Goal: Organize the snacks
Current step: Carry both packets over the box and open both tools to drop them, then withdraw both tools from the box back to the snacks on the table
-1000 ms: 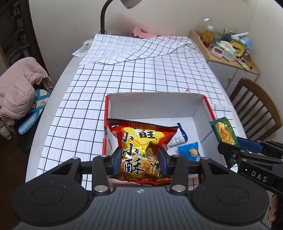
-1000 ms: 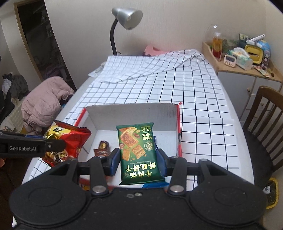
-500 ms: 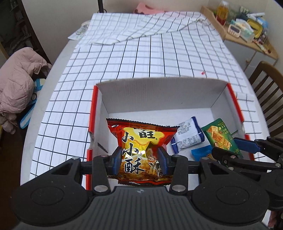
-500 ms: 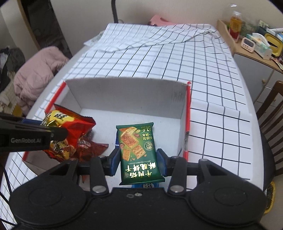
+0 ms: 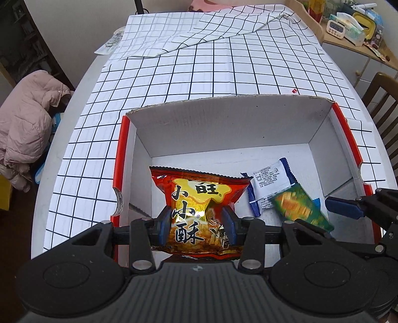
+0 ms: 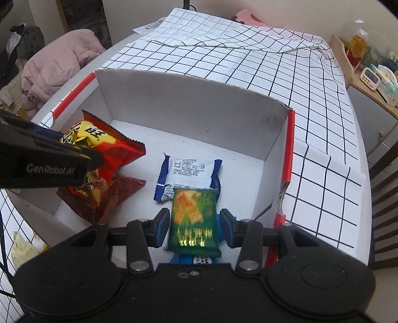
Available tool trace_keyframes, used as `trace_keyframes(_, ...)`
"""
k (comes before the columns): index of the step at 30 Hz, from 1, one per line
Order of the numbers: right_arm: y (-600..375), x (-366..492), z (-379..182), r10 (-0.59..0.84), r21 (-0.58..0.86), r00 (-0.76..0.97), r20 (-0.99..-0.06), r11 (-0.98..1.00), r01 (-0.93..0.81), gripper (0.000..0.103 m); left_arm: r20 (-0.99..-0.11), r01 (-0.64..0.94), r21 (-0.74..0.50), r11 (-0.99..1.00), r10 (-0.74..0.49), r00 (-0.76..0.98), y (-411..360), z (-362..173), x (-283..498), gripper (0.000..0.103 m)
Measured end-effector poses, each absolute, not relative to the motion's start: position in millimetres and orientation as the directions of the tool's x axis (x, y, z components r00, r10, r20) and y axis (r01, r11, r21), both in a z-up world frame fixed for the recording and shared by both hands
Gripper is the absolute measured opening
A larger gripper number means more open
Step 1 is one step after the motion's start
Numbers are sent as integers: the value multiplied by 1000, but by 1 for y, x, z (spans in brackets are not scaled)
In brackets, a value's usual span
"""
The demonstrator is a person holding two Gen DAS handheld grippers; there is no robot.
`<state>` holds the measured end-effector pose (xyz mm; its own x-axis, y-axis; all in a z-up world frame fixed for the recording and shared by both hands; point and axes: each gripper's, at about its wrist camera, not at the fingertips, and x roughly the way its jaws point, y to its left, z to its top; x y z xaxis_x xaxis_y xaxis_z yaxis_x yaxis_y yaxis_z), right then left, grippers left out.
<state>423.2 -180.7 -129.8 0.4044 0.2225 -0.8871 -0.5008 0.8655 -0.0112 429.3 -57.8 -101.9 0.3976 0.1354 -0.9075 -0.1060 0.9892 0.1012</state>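
A white cardboard box point(image 5: 223, 129) with red edges sits on the checked tablecloth; it also shows in the right wrist view point(image 6: 189, 106). My left gripper point(image 5: 197, 224) is shut on a red and yellow snack bag point(image 5: 199, 198), held over the box's left side; the bag also shows in the right wrist view point(image 6: 104, 146). My right gripper point(image 6: 195, 227) has opened and the green cracker packet point(image 6: 192, 221) looks blurred, dropping between the fingers; it also shows in the left wrist view point(image 5: 301, 208). A blue and white packet point(image 6: 189, 174) lies on the box floor.
A dark red snack packet point(image 6: 124, 191) lies under the red bag. A blue packet point(image 6: 199, 259) peeks out below the green one. A pink jacket point(image 5: 24, 124) lies left of the table. A wooden chair point(image 5: 383, 99) and a cluttered shelf point(image 5: 348, 22) stand to the right.
Both grippers have moved forward and down over the box. The right gripper's fingers have spread and the green packet has slipped loose, now blurred. The left gripper still holds the red bag.
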Motion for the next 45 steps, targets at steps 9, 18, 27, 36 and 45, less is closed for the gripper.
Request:
trace_keyframes(9,-187,421,-120,267,37,397,-878,865,-501,45,-900,-135,44,990,98,424,-47,-90,422,57)
trace_keyframes(18,-201,397,-96,308,82,434,-846,882,-465,56,-878,-130,-28,991,37,476,-32,-68,395,57)
trace_keyframes(27,-206,354,-67,327,93,486,-810,891,-444,63,-843,-71,-83,994,-32,537,-21,-41,352,57)
trace_keyframes(36,-205,308,-46,361,135,524,-771,897,-421,71,-809,2,-103,995,-85,581,-10,-21,303,58)
trace_keyframes(45,-199,261,-40,383,161,555,-738,899,-407,82,-788,40,-116,992,-116,605,6,-16,257,64)
